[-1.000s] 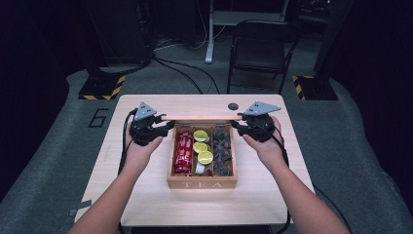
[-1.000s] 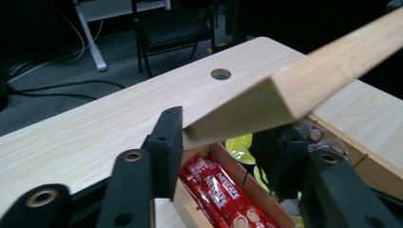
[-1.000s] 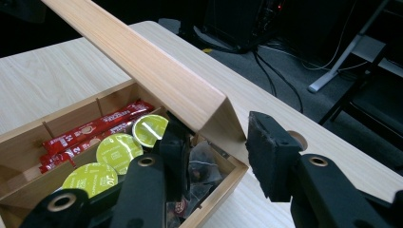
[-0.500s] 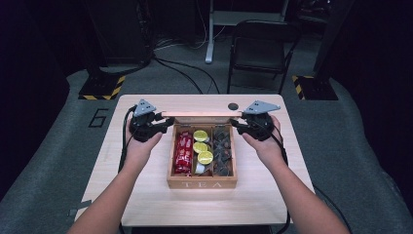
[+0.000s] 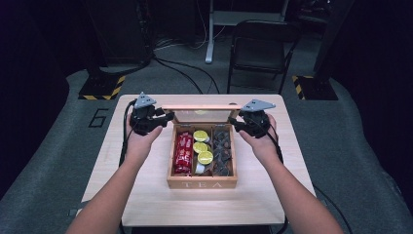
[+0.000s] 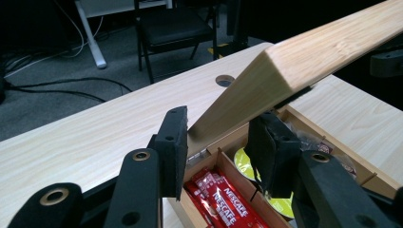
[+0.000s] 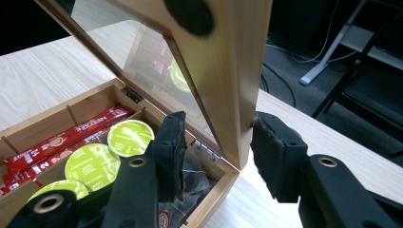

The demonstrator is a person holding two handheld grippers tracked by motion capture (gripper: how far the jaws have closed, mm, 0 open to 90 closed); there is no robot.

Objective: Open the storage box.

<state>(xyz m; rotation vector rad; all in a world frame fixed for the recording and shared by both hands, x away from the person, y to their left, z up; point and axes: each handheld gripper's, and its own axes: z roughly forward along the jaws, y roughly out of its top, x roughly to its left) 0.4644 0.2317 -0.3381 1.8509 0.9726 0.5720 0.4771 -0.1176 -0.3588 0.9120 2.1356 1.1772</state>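
Okay, tea box point(image 5: 202, 184) sits mid-table point(image 5: 146, 195), slightly toward you, and its glass-paned lid point(image 5: 202, 107) is swung up on the back hinges, standing near upright over the rear wall. Inside are three lanes: red sachets point(image 5: 183, 153) on the left, green capsules point(image 5: 200, 146) in the middle, dark tea bags point(image 5: 222, 151) on the right. Your left gripper point(image 5: 168, 117) is at the lid's left end; in the left gripper view the wooden frame point(image 6: 304, 57) runs between the pads, which have just been closing and look pinched on it. Your right gripper point(image 5: 233, 122) is at the lid's right end. Its jaws have just been opening, and in the right gripper view the lid's edge point(image 7: 228, 71) is between them, with the outer pad at the wood and the inner pad point(image 7: 173, 137) standing off it, so they straddle it loosely without clamping. Step, as I judge it: lid handling at the top of its swing, one side gripping and the other letting go. For the next move, check whether the lid stays up by itself before you release the left pinch. Back the right gripper out sideways so it doesn't knock the frame, and keep both hands clear of the glass and hinges.
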